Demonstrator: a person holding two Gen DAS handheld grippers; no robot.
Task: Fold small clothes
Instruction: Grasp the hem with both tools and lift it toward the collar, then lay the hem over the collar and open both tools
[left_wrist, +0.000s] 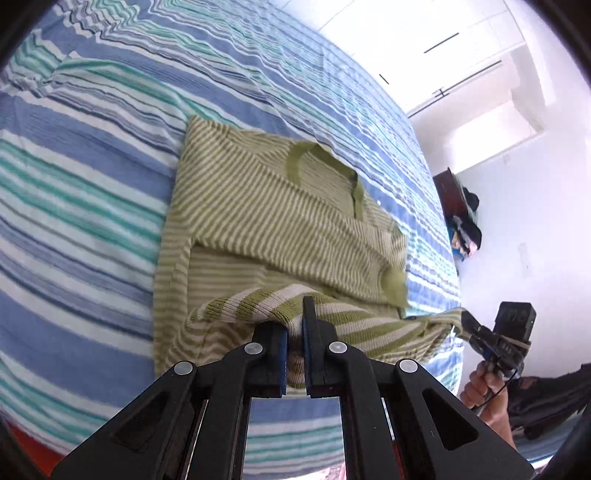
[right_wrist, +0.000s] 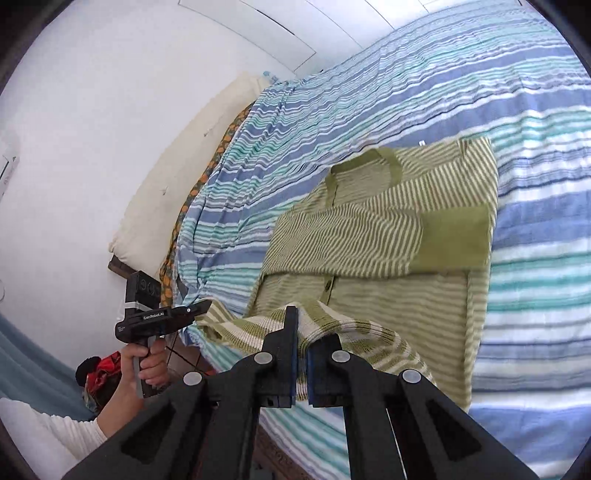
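A green and cream striped cardigan (left_wrist: 273, 206) lies on the striped bed, sleeves folded across its front; it also shows in the right wrist view (right_wrist: 388, 229). My left gripper (left_wrist: 294, 325) is shut on the cardigan's bottom hem and lifts it off the bed. My right gripper (right_wrist: 302, 332) is shut on the same hem further along. The right gripper shows in the left wrist view (left_wrist: 466, 318) at the hem's far end. The left gripper shows in the right wrist view (right_wrist: 201, 308), pinching the hem's other end. The hem hangs stretched between them.
The bed has a blue, teal and white striped cover (left_wrist: 81, 155). A cream pillow (right_wrist: 184, 162) lies by the white wall. Dark furniture with clothes (left_wrist: 461, 214) stands beyond the bed edge. Red and dark items (right_wrist: 99, 369) lie on the floor.
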